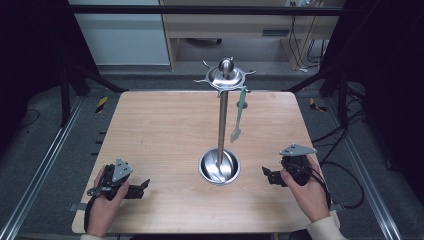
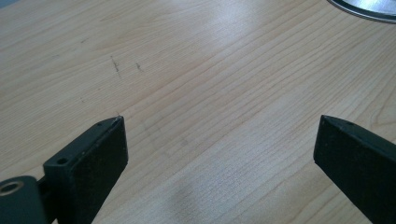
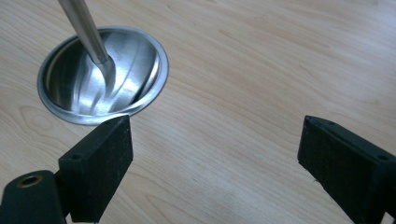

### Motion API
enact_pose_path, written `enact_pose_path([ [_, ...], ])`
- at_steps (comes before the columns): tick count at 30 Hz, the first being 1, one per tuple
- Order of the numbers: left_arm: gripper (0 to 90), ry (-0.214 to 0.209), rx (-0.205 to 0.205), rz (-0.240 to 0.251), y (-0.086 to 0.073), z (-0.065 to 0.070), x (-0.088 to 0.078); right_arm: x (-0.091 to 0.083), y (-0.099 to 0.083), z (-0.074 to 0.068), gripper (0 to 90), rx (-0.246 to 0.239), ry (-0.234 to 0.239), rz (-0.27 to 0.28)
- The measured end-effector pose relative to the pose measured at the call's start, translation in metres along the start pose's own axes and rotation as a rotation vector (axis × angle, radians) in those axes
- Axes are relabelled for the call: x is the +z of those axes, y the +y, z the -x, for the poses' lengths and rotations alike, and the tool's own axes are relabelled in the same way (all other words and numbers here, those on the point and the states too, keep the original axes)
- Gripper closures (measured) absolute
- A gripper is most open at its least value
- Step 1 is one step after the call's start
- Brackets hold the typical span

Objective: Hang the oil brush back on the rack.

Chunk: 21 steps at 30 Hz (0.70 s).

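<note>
A steel utensil stand rises from a round bowl-shaped base [image 1: 219,166] near the table's middle front, its pole [image 1: 222,122] topped by a hooked disc [image 1: 220,76]. A pale green spatula [image 1: 239,114] hangs from a hook on the right side. My left gripper [image 1: 145,184] rests low at the front left, open, nothing between its jaws. My right gripper [image 1: 265,172] sits at the front right, open and empty, pointing at the base [image 3: 102,74]. In the left gripper view the left gripper [image 2: 219,140] faces bare wood, the base's rim [image 2: 364,9] at the top right.
The wooden table [image 1: 160,130] is bounded by a dark metal frame [image 1: 60,145] on both sides. Cables [image 1: 345,175] trail off the right edge. A wooden cabinet [image 1: 235,25] stands behind the table.
</note>
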State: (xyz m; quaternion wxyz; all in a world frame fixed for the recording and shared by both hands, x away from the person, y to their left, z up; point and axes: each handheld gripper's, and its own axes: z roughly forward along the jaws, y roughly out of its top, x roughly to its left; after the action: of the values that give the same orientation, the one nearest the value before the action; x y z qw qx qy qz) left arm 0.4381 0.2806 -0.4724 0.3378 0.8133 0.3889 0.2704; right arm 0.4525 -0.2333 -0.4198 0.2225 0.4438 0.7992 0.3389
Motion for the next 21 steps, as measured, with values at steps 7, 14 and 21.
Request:
enact_pose_path([
  [7,2.6,0.0,0.0,0.0,0.0,0.0,0.0,0.021,-0.006,0.006,10.9,0.012,0.006,-0.046],
  [14,2.6,0.0,0.0,0.0,0.0,0.0,0.0,0.037,-0.006,0.009,11.0,0.02,0.01,-0.069],
  [21,2.6,-0.002,0.001,-0.001,0.0,0.0,0.0,0.049,-0.003,0.01,11.0,0.019,0.006,-0.079],
])
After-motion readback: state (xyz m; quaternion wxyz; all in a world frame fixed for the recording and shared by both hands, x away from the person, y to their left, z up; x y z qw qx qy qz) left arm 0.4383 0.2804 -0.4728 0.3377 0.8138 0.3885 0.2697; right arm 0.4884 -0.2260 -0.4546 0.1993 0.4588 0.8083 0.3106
